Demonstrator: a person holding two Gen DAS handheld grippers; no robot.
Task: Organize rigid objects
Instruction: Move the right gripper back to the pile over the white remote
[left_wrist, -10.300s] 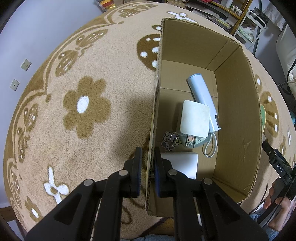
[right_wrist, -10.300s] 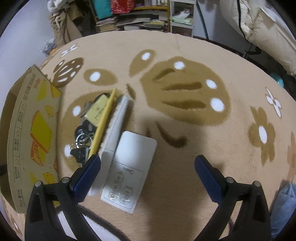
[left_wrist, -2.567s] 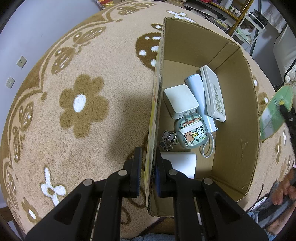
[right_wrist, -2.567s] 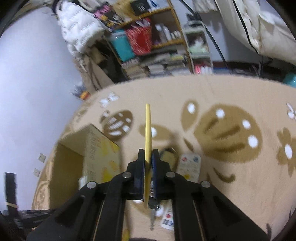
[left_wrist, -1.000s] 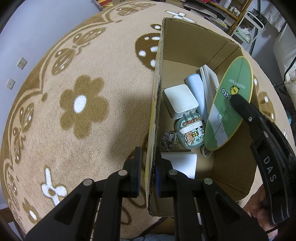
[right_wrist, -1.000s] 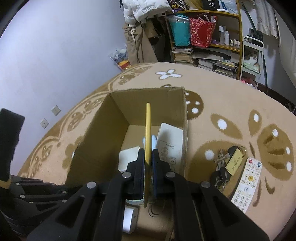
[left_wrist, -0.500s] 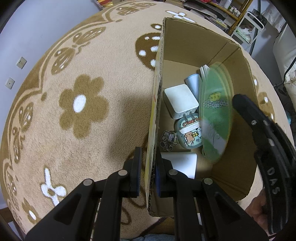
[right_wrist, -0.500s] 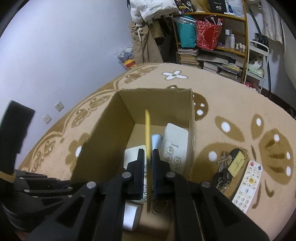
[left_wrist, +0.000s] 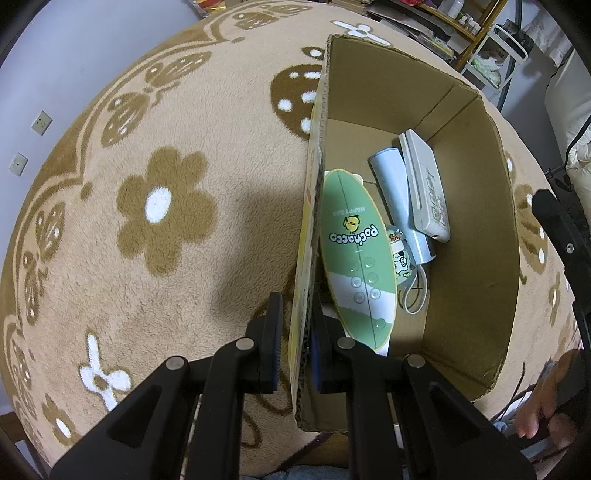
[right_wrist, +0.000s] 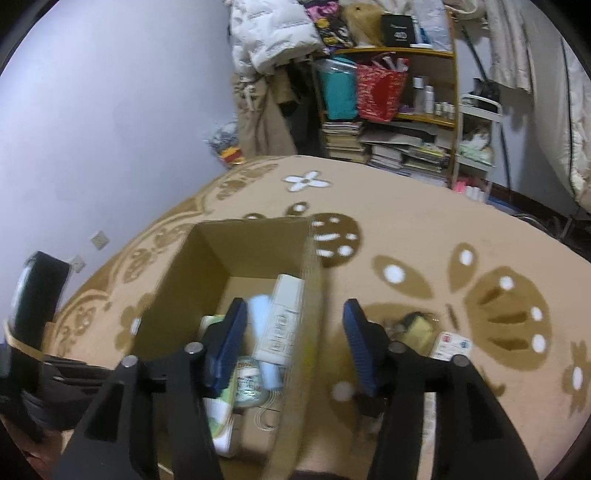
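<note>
Beige flowered carpet (left_wrist: 155, 258) carries everything you are sorting. Your left claw (left_wrist: 293, 343) is clamped on the near wall of the cardboard box (left_wrist: 476, 229), steadying it. Your right claw (right_wrist: 291, 347) has just been opening and now stands wide above the box with nothing between its jaws. Out from there, the green oval board (left_wrist: 354, 258) lies inside the box, tilted against the wall you are holding. Beside it rest the pale blue tube (left_wrist: 397, 195), the white remote (left_wrist: 424, 184) and a small round case (left_wrist: 400, 254), partly covered. So the box already holds several pieces. Beyond its far side, on the carpet, a bunch of keys with a yellow tag (right_wrist: 415, 328) and another remote (right_wrist: 448, 345) still wait. By my reckoning, those two are what is left for you to fetch.
</note>
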